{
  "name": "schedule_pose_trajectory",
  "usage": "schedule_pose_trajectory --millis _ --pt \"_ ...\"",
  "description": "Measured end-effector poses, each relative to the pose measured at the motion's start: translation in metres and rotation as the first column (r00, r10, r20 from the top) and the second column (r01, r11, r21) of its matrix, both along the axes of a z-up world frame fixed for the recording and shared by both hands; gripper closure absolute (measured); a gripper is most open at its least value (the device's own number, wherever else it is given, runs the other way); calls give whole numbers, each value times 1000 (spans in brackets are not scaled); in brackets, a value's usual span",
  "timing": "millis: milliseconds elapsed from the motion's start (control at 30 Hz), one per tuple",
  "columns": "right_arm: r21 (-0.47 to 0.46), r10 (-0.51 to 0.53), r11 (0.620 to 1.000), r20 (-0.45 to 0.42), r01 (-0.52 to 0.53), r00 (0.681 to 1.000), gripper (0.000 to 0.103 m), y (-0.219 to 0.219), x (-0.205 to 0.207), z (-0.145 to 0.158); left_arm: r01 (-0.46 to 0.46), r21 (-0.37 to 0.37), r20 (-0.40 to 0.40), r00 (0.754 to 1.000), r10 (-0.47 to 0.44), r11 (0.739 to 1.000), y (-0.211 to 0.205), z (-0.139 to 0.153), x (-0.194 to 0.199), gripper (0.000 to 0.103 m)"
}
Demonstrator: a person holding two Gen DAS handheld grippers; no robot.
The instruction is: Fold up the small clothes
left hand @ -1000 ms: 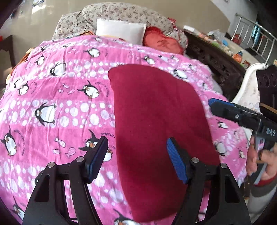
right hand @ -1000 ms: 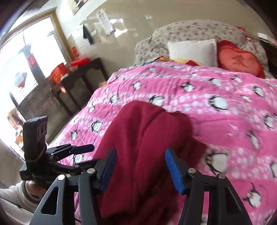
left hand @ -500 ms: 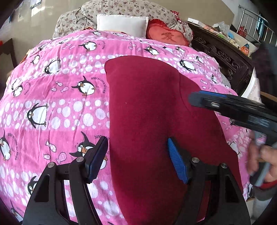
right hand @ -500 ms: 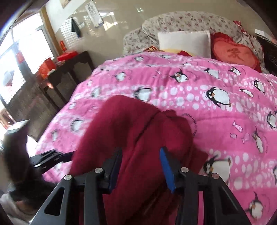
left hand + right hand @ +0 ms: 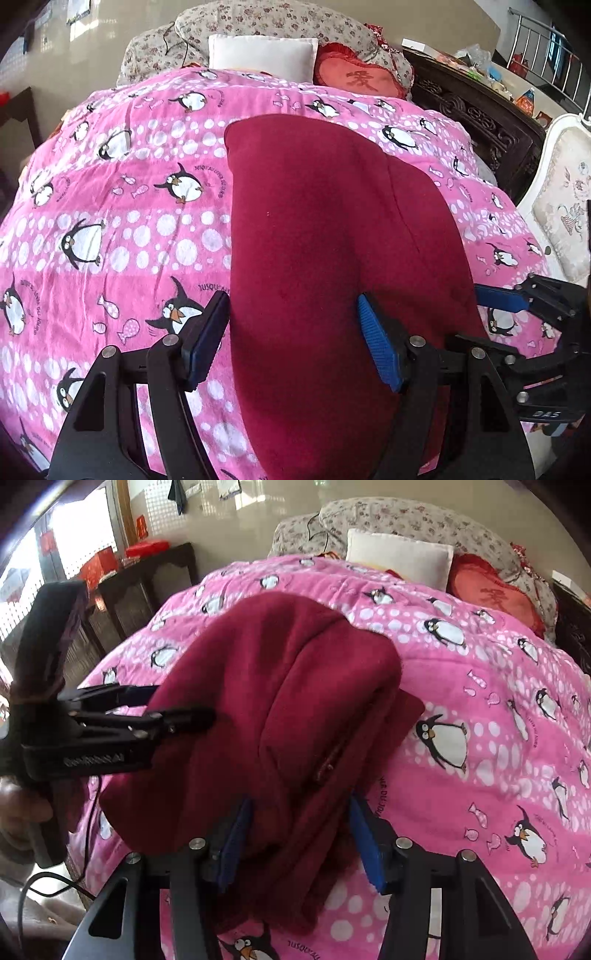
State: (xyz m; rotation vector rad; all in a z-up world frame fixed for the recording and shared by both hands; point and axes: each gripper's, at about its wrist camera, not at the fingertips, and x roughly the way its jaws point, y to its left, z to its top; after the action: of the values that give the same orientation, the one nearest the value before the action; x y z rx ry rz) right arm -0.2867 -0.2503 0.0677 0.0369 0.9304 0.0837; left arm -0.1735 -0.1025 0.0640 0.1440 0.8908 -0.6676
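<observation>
We see a dark red garment (image 5: pixel 317 258) lying on a pink penguin-print blanket (image 5: pixel 122 229) that covers the bed. In the left wrist view its long axis runs from 6 o'clock up to 12 o'clock, toward the pillows, with the far end rounded off and a seam or folded edge running down its right side. In the right wrist view the same garment (image 5: pixel 266 709) is bunched and layered, and it stretches from 6 toward 11 o'clock.

Our left gripper (image 5: pixel 291 343) stands wide apart. Its left pad sits at the cloth's left edge, its right pad over the cloth's middle, and a broad strip of cloth lies between them; we cannot tell whether the pads touch it.

Our right gripper (image 5: pixel 299 838) has a thick fold of the garment between its blue pads, and its jaws are opening. Whether the pads still press the fold we cannot tell. In the left wrist view it comes in from 3 o'clock at the garment's right edge.

On the blanket, curved print beside the penguins reads "JUSQU'AU", and the rest is too small to read. A red heart-shaped cushion (image 5: pixel 364 79) at 1 o'clock bears one Chinese character. The right gripper's body shows "DAS". A white pillow (image 5: pixel 262 55) sits at 12 o'clock.
</observation>
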Motion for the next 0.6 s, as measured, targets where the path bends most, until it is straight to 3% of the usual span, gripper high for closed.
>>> schedule_pose_trajectory --millis 200,367,467,600 --pt "-10 -3 1000 90 4 996 51 9 -16 32 -12 1 8 1000 12 1000 0 0 -1 32" --pt "36 24 999 168 -31 985 51 21 -12 51 -16 -2 5 1000 16 1000 1 0 0 32" --pt "51 45 997 167 -54 985 51 24 3 44 -16 -5 3 1000 16 1000 1 -1 0 32" --pt "61 3 998 83 -8 997 51 15 27 13 6 -17 -33 999 -7 1000 6 1 1 32"
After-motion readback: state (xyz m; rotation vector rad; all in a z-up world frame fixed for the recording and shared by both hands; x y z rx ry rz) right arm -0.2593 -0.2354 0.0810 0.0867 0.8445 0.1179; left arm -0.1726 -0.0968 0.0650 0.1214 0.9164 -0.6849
